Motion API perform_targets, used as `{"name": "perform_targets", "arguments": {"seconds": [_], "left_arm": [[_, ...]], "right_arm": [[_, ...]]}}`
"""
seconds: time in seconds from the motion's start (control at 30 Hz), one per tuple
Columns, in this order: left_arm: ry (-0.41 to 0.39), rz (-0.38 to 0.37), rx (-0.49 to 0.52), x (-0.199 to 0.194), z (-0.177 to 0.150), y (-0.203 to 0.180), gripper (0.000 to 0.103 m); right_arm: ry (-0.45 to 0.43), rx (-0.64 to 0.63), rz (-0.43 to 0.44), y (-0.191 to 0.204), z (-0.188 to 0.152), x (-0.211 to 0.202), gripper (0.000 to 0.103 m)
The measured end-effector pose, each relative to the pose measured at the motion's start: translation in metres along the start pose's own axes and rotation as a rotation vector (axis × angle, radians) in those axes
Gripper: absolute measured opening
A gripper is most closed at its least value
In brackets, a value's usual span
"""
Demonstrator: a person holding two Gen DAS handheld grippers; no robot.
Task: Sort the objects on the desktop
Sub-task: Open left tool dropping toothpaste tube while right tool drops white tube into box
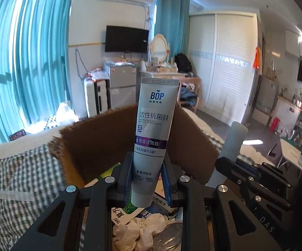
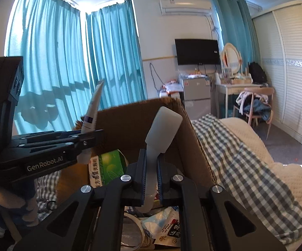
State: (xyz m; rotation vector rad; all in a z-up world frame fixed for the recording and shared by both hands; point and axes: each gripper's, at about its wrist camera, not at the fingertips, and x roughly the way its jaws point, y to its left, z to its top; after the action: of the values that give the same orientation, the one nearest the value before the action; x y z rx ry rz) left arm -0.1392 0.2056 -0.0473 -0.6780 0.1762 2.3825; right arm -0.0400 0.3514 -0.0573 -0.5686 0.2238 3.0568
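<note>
We see a bed under a checked blanket, and on it a brown cardboard box standing open, its far wall raised ahead of both our tools. Inside the box lie a green carton, crumpled white wrapping and printed packets, loosely heaped on the box floor. Above the box's near edge our left gripper is clamped on a grey toothpaste tube, which stands upright, crimped end up, cap end down between the blue pads. Just to its right, over the same near edge, our right gripper is pinched tight on the narrow neck of a small pale translucent tube, its wide flat end tilted up toward the box's far wall.
</note>
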Motion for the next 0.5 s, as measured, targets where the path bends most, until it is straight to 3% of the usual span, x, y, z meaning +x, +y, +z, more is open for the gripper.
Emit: {"name": "perform_targets", "arguments": {"seconds": [0.27,0.3,0.33,0.4,0.5], "left_arm": [[0.112,-0.025,-0.044,0.042,-0.023,0.007,0.028],[0.123,-0.025,-0.054,0.043,-0.024,0.009,0.033],[0.119,-0.022,-0.066,0.041,-0.025,0.012,0.046],[0.093,-0.008,-0.092,0.034,-0.025,0.016,0.062],[0.068,0.020,-0.101,0.023,-0.021,0.019,0.062]], "right_arm": [[0.147,-0.036,-0.041,-0.001,-0.017,0.046,0.014],[0.157,-0.038,-0.040,-0.001,-0.018,0.048,0.014],[0.157,-0.040,-0.045,-0.001,-0.019,0.049,0.015],[0.151,-0.042,-0.042,-0.001,-0.018,0.048,0.016],[0.125,-0.059,-0.037,0.001,-0.015,0.041,0.021]]}}
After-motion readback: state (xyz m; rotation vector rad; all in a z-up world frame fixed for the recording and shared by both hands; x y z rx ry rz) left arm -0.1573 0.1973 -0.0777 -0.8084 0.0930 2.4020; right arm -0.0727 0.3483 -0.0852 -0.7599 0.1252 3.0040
